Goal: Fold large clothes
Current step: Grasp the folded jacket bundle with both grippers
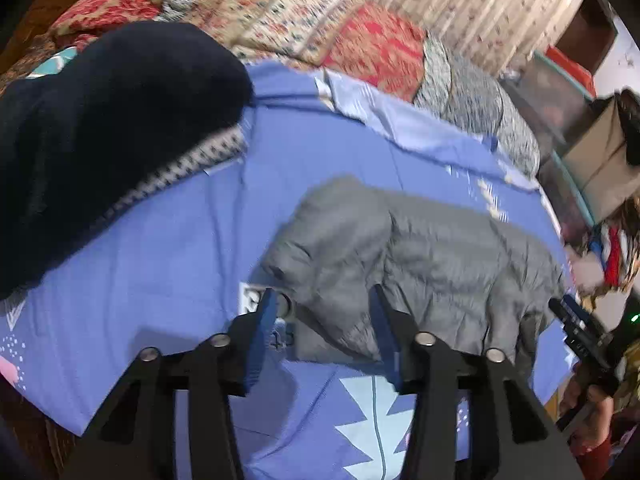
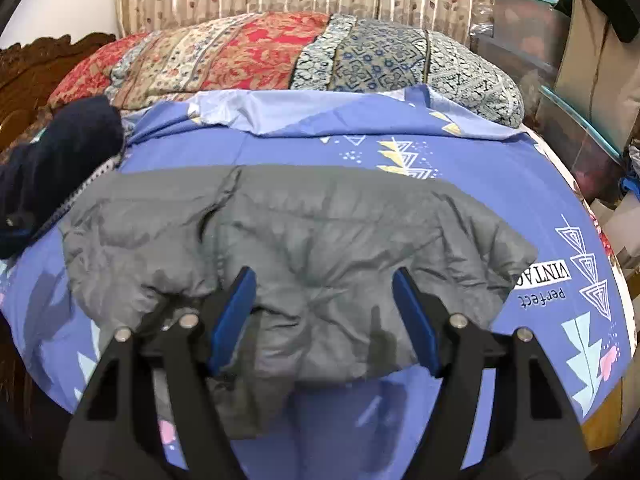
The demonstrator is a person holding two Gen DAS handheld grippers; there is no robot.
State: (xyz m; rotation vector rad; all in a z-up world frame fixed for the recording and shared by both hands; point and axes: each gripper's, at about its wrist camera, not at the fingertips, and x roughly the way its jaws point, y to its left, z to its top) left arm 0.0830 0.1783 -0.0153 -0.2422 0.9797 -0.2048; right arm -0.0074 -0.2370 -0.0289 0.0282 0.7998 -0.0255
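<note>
A grey padded jacket [image 2: 320,224] lies folded across the blue patterned bedsheet [image 2: 480,184]. My right gripper [image 2: 324,274] hovers over its near edge, jaws wide apart; its fingers cast shadows on the fabric and the blue pads press on nothing. In the left wrist view the jacket [image 1: 420,248] lies right of centre. My left gripper [image 1: 323,292] stands open over the jacket's near left corner, with only loose fabric and sheet showing between its pads. The right gripper [image 1: 580,332] also shows at the far right edge, held in a person's hand [image 1: 592,412].
A dark navy garment [image 1: 100,128] is heaped on the left of the bed over a dotted cloth. A red and blue patterned quilt [image 2: 280,52] lies along the far side. Plastic storage bins [image 2: 528,28] and boxes stand to the right, a carved wooden headboard [image 2: 32,68] to the left.
</note>
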